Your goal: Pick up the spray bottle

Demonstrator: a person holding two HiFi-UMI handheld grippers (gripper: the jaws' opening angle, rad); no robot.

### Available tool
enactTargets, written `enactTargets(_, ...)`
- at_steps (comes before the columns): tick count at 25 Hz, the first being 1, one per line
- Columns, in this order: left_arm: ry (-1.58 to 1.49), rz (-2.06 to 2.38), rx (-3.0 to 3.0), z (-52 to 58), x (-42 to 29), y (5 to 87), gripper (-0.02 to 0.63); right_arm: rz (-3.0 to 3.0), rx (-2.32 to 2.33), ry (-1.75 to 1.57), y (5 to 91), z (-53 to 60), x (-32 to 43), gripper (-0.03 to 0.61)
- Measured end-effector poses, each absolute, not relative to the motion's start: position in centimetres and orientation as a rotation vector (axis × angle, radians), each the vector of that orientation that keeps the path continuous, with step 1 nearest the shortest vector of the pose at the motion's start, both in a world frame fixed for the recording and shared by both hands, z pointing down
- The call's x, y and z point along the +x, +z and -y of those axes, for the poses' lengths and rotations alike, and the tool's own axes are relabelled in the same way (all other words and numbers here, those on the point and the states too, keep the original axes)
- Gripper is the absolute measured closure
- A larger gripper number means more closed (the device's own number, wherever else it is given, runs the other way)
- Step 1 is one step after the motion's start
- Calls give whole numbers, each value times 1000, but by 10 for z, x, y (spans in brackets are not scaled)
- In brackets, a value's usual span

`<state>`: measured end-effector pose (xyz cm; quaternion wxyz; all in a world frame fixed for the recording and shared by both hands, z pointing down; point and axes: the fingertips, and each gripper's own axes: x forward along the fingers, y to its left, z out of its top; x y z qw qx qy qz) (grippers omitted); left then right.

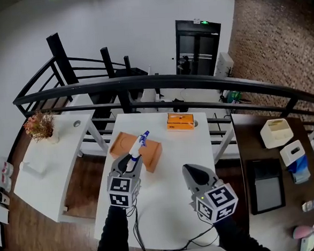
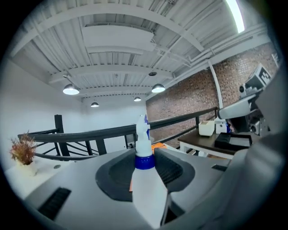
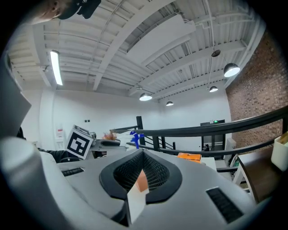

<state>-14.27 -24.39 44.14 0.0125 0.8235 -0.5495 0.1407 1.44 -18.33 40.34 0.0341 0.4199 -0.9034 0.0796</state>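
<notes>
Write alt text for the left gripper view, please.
A white spray bottle with a blue collar is clamped between the left gripper's jaws, its nozzle toward the top of the picture. Behind it are a dark railing, a brick wall and lit ceiling lamps.

Materials noted. The spray bottle (image 2: pixel 146 188) has a white plastic body, smooth and slightly translucent, with a glossy blue plastic collar. The left gripper (image 1: pixel 130 163) and right gripper (image 1: pixel 195 172) have matt grey plastic shells. Their inner pads (image 3: pixel 157 173) are black, finely ribbed and rubber-like. The table (image 1: pixel 170 159) is white and smooth with a low sheen. The railing (image 1: pixel 197 83) is dark painted metal with a satin finish. The wall (image 1: pixel 280 44) is rough red-brown brick. The floor (image 1: pixel 81 192) is dark wood boards with a faint gloss. The flat brown box (image 1: pixel 151 152) looks like matt cardboard.
</notes>
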Motion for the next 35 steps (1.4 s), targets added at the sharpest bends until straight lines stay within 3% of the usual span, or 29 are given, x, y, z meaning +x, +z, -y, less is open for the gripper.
enactTargets(13, 157, 1538, 2594, 211, -106, 398, 463, 2894, 1228, 171, 382, 202, 10, 586)
enactTargets(35, 144, 1413, 2624, 199, -89, 389, 463, 2932, 1219, 188, 369, 204, 10, 589)
